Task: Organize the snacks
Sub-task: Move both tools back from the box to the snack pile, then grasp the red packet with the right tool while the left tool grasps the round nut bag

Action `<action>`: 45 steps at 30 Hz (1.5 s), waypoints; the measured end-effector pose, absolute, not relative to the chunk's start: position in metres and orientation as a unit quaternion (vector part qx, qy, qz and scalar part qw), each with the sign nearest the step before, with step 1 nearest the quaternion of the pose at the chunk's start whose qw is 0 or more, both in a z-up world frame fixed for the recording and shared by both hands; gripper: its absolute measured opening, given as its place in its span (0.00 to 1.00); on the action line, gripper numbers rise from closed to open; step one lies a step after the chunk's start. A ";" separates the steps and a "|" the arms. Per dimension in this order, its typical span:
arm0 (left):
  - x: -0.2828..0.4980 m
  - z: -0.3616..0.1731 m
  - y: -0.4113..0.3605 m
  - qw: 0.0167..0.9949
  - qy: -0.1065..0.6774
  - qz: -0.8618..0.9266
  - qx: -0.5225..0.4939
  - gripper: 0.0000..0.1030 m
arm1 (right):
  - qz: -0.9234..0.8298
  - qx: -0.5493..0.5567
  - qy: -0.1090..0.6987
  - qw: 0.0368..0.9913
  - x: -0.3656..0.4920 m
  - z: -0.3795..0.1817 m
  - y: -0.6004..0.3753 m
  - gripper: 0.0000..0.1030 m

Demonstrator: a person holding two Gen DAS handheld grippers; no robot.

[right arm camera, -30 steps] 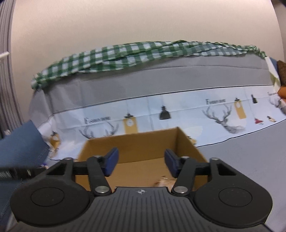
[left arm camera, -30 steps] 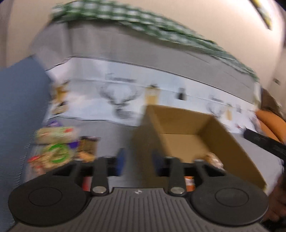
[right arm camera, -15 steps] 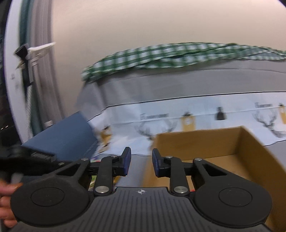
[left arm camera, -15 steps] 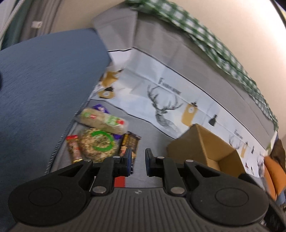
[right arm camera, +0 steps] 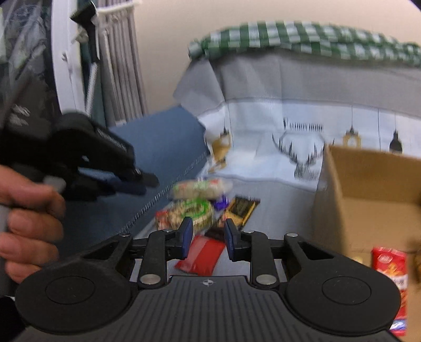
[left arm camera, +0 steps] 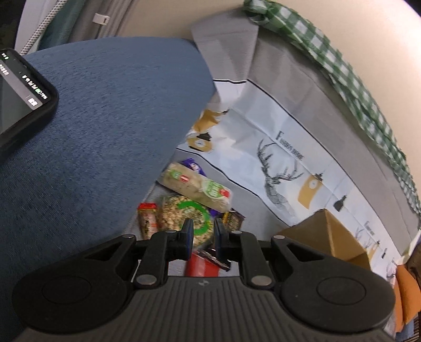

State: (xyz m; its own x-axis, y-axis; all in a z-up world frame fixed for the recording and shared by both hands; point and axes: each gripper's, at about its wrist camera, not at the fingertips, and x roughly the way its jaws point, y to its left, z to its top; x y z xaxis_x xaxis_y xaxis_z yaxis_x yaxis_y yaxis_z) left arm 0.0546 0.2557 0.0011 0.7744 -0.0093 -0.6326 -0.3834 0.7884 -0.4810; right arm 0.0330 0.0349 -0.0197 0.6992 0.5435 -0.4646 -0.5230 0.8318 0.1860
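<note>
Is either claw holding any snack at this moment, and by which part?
Neither. The left claw and right claw are both empty above the pile of snack packets; no pad touches any packet.

Grey sofa seat (left arm camera: 252, 210) bears snack packets (left arm camera: 194, 184), cardboard box (left arm camera: 329, 236).

Wall (left arm camera: 163, 18): plain beige.
Sofa cover (left arm camera: 284, 86): grey with a white deer-print band.
Checked cloth (left arm camera: 350, 76): green-white, along the top.
Cushion (left arm camera: 92, 126): blue, left.
</note>
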 end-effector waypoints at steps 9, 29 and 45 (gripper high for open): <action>0.066 -0.005 0.257 0.894 0.326 0.114 -0.286 0.19 | 0.271 0.029 0.334 0.902 0.075 -0.068 0.077 0.53; 0.134 -0.035 0.230 0.885 0.395 0.111 -0.222 0.83 | 0.246 -0.025 0.369 0.896 0.087 -0.090 0.084 0.42; 0.177 -0.078 0.212 0.873 0.453 0.153 -0.095 0.81 | 0.276 -0.022 0.439 0.855 0.051 -0.079 0.046 0.43</action>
